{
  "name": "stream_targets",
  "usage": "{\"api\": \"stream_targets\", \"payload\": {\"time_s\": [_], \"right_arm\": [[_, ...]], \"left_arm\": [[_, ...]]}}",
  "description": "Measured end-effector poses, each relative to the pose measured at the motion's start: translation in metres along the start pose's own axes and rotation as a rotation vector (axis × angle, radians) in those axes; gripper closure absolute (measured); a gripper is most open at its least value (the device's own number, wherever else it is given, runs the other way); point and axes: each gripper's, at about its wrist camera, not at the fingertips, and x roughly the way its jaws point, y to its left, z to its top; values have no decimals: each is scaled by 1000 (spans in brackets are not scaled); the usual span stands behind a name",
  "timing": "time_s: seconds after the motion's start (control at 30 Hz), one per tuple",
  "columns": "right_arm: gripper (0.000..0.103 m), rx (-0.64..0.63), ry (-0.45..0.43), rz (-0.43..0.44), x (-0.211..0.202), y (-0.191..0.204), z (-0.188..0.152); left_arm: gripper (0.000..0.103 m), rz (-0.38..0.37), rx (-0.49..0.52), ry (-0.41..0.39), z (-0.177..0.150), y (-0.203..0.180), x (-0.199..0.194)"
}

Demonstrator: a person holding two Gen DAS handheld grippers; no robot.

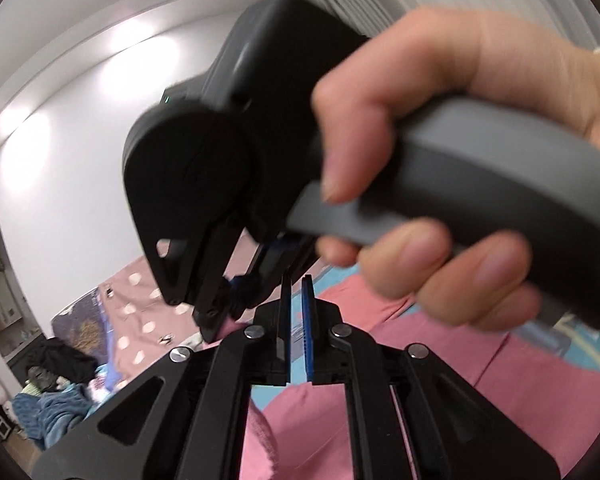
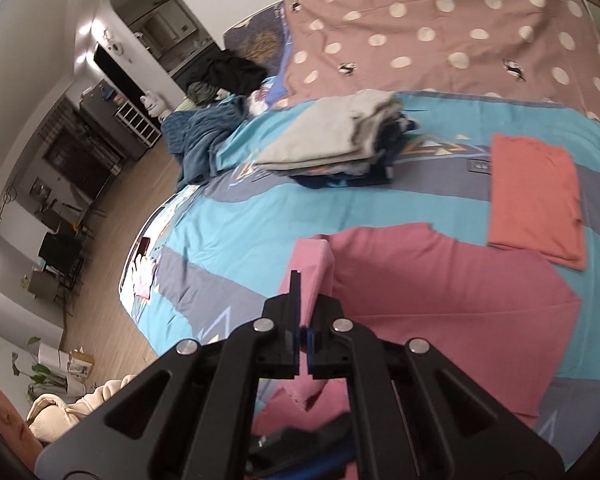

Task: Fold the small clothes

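A pink garment (image 2: 440, 292) lies spread on the turquoise bed cover (image 2: 260, 216). My right gripper (image 2: 306, 292) is shut on a raised fold of its near edge, and the pink cloth stands up between the fingers. In the left wrist view a hand (image 1: 420, 160) holds the right gripper (image 1: 216, 328) just ahead, with pink cloth at its tips. My left gripper (image 1: 297, 280) is nearly shut, a thin slit showing between the blue pads. The pink garment (image 1: 300, 420) bunches up at the root of its fingers and hangs close below.
A folded orange garment (image 2: 536, 196) lies to the right of the pink one. A stack of folded clothes (image 2: 332, 140) with a grey piece on top sits farther back. Beyond are a dotted sheet (image 2: 440, 20), a dark heap (image 2: 228, 68) and a blue blanket (image 2: 204, 136). Wooden floor (image 2: 112, 220) is on the left.
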Motion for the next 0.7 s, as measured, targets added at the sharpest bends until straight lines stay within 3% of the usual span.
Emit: {"api": "stream_targets", "payload": {"time_s": [0.13, 0.33, 0.7], "right_arm": [[101, 20, 21, -18, -8, -28, 1], [101, 86, 71, 0, -5, -80, -5], [101, 166, 54, 14, -22, -149, -14]], "left_arm": [[97, -30, 1, -1, 13, -24, 14], [97, -85, -43, 61, 17, -44, 52], [97, -120, -31, 85, 29, -84, 88]]}}
